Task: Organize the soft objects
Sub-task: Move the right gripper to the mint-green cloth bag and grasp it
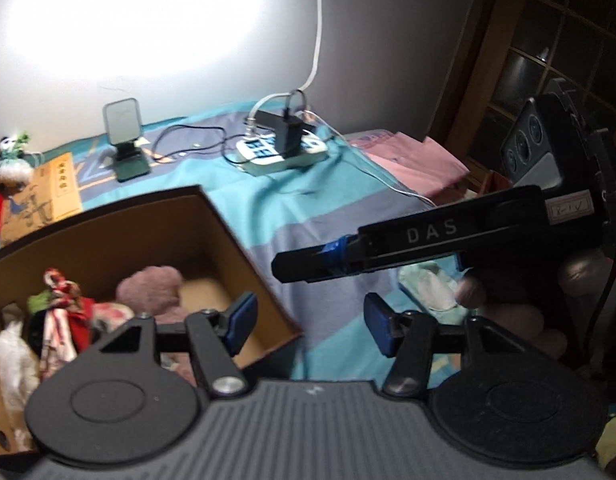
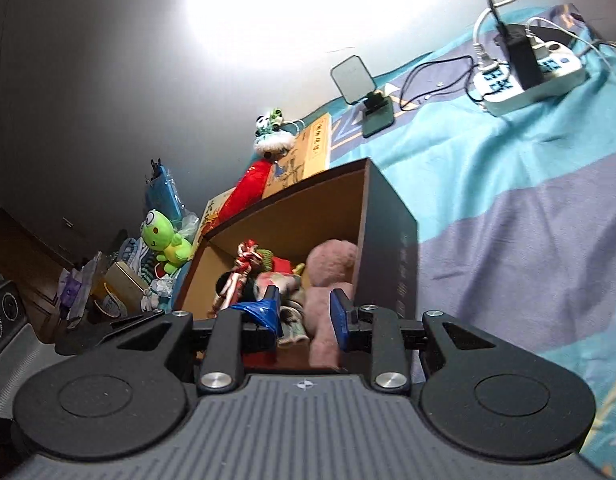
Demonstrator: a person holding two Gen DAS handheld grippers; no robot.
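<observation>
Left gripper (image 1: 308, 322): jaws apart, nothing between them. Right gripper (image 2: 304, 314): jaws parted, empty. Beyond both, the open brown cardboard box (image 2: 292, 208) on the striped blue bedspread (image 2: 507, 216) holds the pink plush toy (image 2: 327, 276), long axis running toward the right gripper, head away.

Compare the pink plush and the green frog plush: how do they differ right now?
The pink plush lies inside the cardboard box; the green frog plush sits outside it, among clutter beside the box. The pink one is dull and fuzzy, the frog bright green with big white eyes. Both are soft toys, and neither is gripped.
</observation>
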